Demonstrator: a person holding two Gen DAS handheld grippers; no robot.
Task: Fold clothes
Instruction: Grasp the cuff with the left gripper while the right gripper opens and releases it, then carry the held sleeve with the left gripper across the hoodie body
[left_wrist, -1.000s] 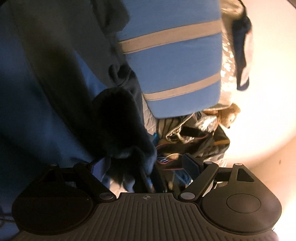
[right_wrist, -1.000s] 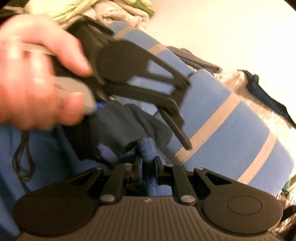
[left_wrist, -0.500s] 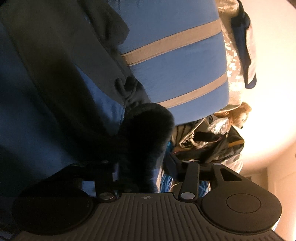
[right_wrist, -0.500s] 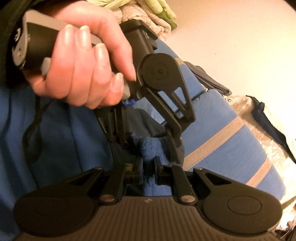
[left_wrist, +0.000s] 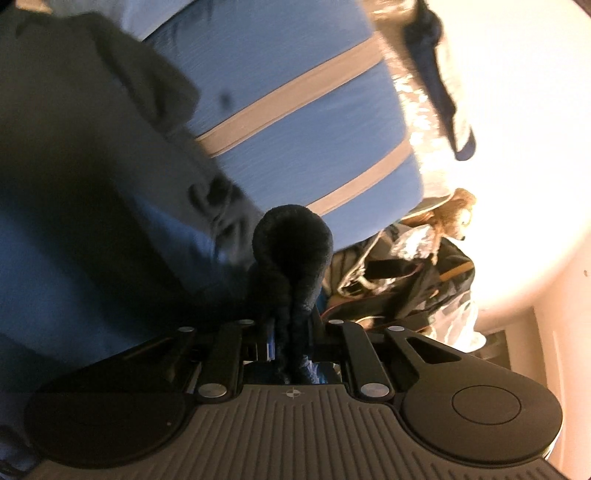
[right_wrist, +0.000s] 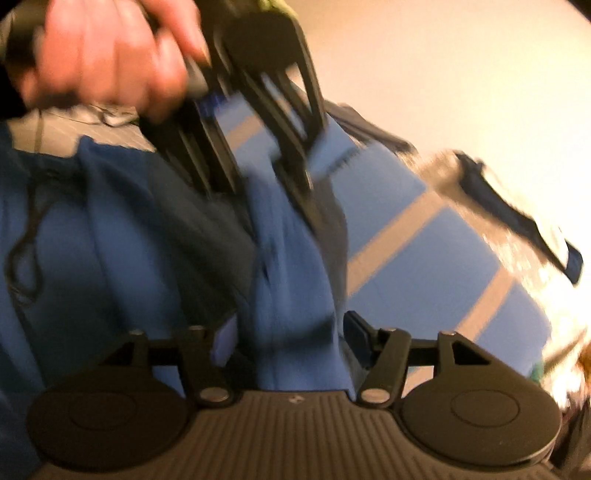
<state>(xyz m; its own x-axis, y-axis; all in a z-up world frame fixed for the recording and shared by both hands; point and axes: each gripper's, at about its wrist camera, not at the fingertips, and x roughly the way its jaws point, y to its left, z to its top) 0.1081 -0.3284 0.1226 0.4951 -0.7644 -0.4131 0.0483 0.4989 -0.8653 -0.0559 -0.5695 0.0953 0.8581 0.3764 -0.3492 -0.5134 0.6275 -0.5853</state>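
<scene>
Fleece, dark blue, is pinched in our left gripper (left_wrist: 291, 332); our right gripper (right_wrist: 288, 339) stands spread with the blue garment (right_wrist: 291, 295) running between its fingers. Striped cushion (left_wrist: 295, 122) lies at one o'clock. We judge regrasping comes next: right must close.
</scene>
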